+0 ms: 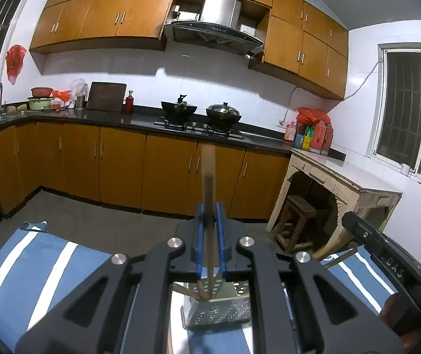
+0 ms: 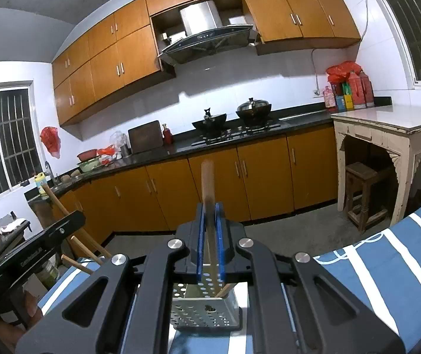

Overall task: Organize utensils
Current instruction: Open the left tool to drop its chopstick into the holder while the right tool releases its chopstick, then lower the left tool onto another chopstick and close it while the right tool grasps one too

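Chopsticks (image 1: pixel 209 206) are clamped upright in the left tool (image 1: pixel 210 236); another (image 2: pixel 208 194) in the right tool (image 2: pixel 209 236), both above the holder (image 2: pixel 204 309). Judged light, stiff, probably slick; mid-shaft grip suits.

left gripper (image 1: pixel 210 230): matte black linkage arms, triangular cutouts, four round silver screws, blue pads (image 1: pixel 199 236) on fingers | right gripper (image 2: pixel 210 230): same build, blue pads (image 2: pixel 200 236), white lettering on black side bar | skin: bare fingers at frame edges
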Motion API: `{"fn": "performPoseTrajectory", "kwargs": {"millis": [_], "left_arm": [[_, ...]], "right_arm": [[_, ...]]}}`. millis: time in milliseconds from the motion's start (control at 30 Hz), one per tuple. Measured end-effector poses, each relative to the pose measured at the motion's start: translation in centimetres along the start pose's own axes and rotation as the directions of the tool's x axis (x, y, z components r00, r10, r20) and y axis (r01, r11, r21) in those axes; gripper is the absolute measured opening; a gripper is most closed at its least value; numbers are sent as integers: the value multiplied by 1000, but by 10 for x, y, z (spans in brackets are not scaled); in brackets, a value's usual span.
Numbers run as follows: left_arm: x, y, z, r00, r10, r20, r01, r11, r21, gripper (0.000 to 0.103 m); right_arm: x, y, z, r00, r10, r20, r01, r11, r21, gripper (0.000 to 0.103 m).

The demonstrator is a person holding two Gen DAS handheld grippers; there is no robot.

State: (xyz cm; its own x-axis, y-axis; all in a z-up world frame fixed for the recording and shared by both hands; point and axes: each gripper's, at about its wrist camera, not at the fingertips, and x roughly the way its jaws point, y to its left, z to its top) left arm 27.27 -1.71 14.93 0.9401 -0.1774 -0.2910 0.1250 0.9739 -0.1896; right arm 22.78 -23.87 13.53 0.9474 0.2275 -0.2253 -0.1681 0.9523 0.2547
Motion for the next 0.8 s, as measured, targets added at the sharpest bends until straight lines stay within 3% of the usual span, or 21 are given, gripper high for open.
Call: {"fn": "performPoseTrajectory", "kwargs": {"millis": [100,500,667,800], "left_arm": [[-6,2,1,1000,5,12,-5,1000,-4,18],[-59,22,2,999,31,43,-30,999,-39,26],[-81,39,-19,999,53,10,-53,997,-52,27],[-91,56,-55,993,108,-45,-109,994,-28,31]], "right_arm": [[-6,0,2,1000,-2,12,2,1000,4,15],[-56,-10,-2,999,-28,40,28,1000,-1,16],[-70,-29,-32,997,-67,-34,68,997,26,16],[-64,-48,-73,981,-105,-165,114,992,47,16]]}}
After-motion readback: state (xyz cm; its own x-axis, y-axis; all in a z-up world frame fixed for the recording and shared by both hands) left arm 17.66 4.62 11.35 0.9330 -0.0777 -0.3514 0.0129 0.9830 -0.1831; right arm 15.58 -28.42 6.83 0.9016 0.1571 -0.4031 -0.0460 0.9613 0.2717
